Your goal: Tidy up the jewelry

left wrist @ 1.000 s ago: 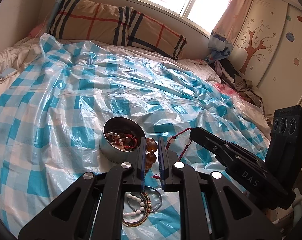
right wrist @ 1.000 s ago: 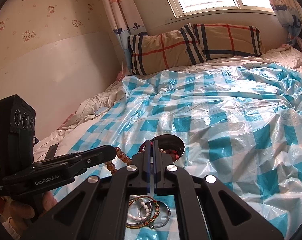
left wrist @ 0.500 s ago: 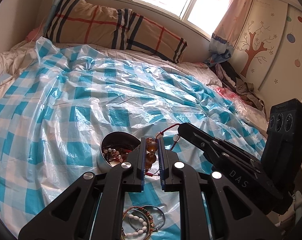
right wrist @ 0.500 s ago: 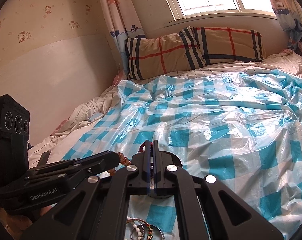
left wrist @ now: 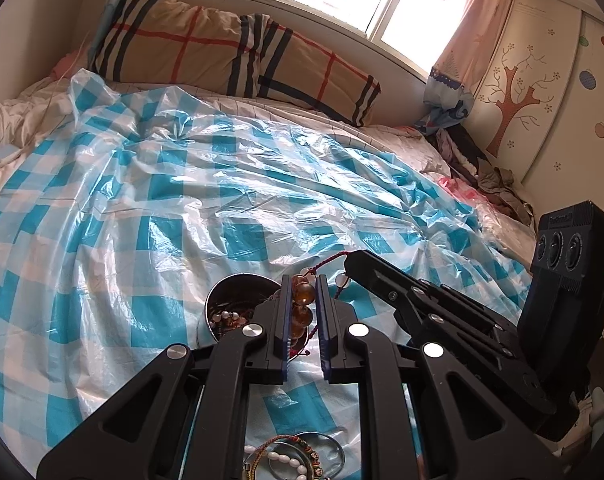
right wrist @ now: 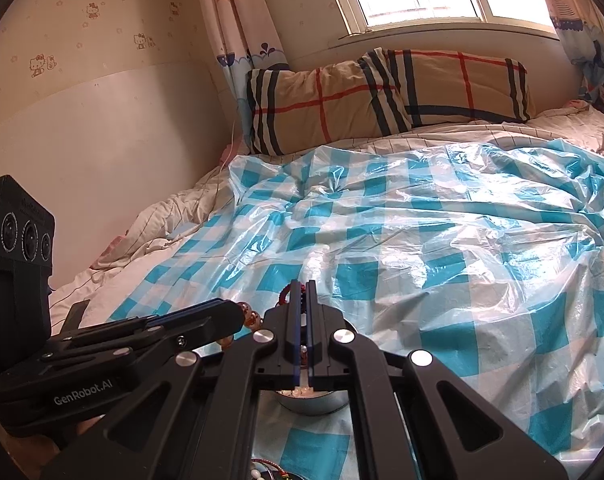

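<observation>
Both claws have carried the bracelet forward, over the tin.
We see left claw point(left wrist: 303, 309) clamping amber beads point(left wrist: 304, 293), right claw point(right wrist: 301, 308) pinched shut on red cord point(right wrist: 285, 293); uneven release could drop beads beside the tin point(left wrist: 222, 304).

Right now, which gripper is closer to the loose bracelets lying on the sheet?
Cannot say: both hang past the loose bracelets, over the metal tin. The left gripper pinches amber beads, the right gripper a red cord.

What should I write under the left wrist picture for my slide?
Left gripper pinches amber beads beside a metal bowl of jewelry on a blue checked sheet.
</observation>
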